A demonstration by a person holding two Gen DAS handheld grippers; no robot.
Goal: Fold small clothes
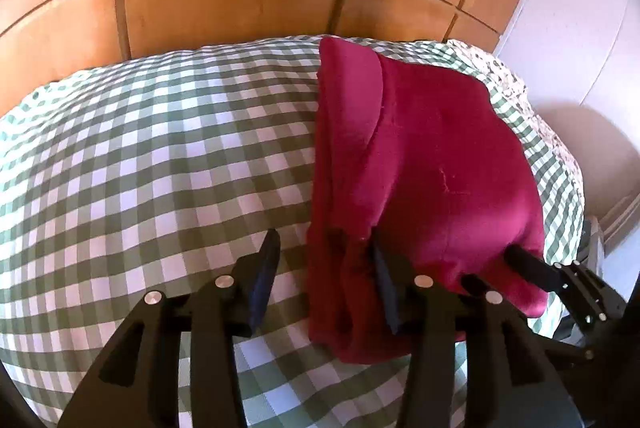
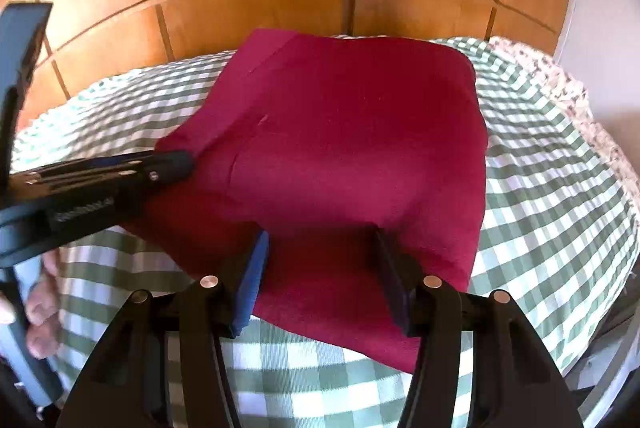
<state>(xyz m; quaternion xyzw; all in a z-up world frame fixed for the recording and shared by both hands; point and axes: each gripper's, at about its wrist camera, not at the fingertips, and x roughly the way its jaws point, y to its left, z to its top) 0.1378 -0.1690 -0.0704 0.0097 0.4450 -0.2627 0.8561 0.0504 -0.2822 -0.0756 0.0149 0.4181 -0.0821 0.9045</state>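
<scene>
One crimson garment [image 2: 352, 147] is being folded on a green-checked bedspread [image 1: 140, 147], directly ahead of both tools. It is lying doubled over, an upper layer covering a lower one, so the fold appears partly done; squaring and a final fold are judged to remain. The left gripper [image 1: 324, 268] is being held with its jaws apart, one finger tucked under the near-left flap. The right gripper [image 2: 320, 264] is likewise being held spread across the near hem, nothing clamped. Two grippers and one garment are counted; no others are showing.
</scene>
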